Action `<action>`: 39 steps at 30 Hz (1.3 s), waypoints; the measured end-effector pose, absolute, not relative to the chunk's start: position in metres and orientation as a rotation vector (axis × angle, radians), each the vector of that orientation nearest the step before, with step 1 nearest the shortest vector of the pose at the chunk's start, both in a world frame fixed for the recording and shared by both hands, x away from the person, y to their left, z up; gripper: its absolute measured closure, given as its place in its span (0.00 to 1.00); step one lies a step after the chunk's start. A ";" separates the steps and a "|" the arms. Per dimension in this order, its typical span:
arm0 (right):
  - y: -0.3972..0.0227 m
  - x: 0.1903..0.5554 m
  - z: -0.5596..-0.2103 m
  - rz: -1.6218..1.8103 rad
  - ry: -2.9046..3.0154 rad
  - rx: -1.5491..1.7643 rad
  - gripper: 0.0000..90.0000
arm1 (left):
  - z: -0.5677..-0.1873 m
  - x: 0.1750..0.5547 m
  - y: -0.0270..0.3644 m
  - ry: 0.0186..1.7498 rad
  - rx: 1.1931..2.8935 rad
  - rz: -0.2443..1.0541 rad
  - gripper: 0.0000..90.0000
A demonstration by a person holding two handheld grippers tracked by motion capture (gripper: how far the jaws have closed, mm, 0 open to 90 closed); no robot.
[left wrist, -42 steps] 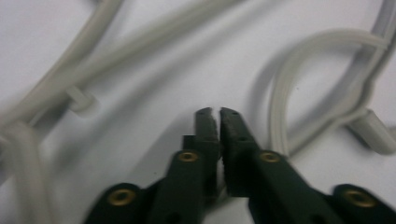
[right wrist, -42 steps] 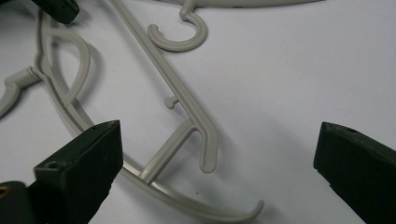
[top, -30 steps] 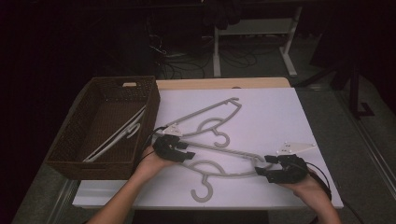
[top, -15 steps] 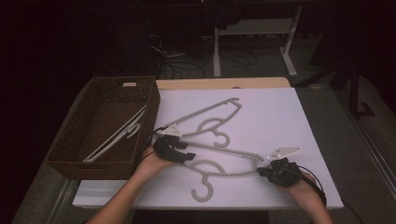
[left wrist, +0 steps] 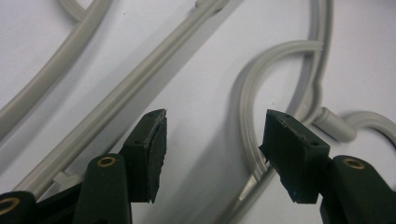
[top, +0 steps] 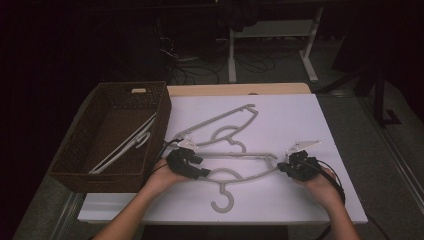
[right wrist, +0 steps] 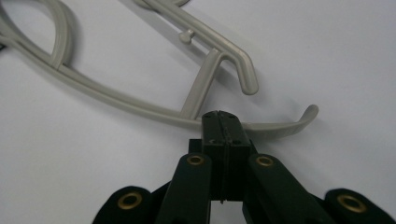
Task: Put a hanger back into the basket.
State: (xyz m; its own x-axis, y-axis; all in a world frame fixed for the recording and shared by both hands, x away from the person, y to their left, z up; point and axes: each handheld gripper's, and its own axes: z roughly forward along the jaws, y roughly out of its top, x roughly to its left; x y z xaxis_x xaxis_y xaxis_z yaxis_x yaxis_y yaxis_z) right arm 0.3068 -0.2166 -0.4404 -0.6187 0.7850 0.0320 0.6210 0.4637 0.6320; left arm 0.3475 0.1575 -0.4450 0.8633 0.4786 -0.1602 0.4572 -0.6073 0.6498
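Two grey plastic hangers lie on a white board (top: 300, 200) in the centre of the high view, with a brown wicker basket (top: 75, 170) at left already holding a pale hanger (top: 122, 147), which suggests the hangers are being gathered into it. The near hanger (top: 235, 177) lies with its hook toward the bottom of the frame; the far hanger (top: 220, 122) runs diagonally toward the upper centre. The left gripper (top: 187, 162), at the near hanger's left end, has its jaws parted to a middling gap with only bare board between the pads; in the left gripper view the hanger's curved neck (left wrist: 280, 60) runs just beside the right-hand pad, untouched. The right gripper (top: 295, 167), at the hanger's right end, has just drawn its jaws fully together; in the right gripper view the tips meet at the lower arm of the hanger (right wrist: 140, 109), at or just over it, though whether plastic is pinched between them cannot be told. Working from both ends would presumably keep a long, springy hanger level during a lift.
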 end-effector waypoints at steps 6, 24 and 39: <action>-0.215 0.328 -0.440 0.875 2.427 1.219 0.99 | -0.444 0.346 0.158 0.662 2.314 0.032 0.43; -0.191 0.335 -0.416 1.032 2.392 1.176 0.99 | -0.444 0.335 0.159 0.592 2.356 0.067 0.32; -0.144 0.392 -0.430 0.890 2.431 1.227 0.99 | -0.443 0.332 0.159 0.581 2.349 0.091 0.20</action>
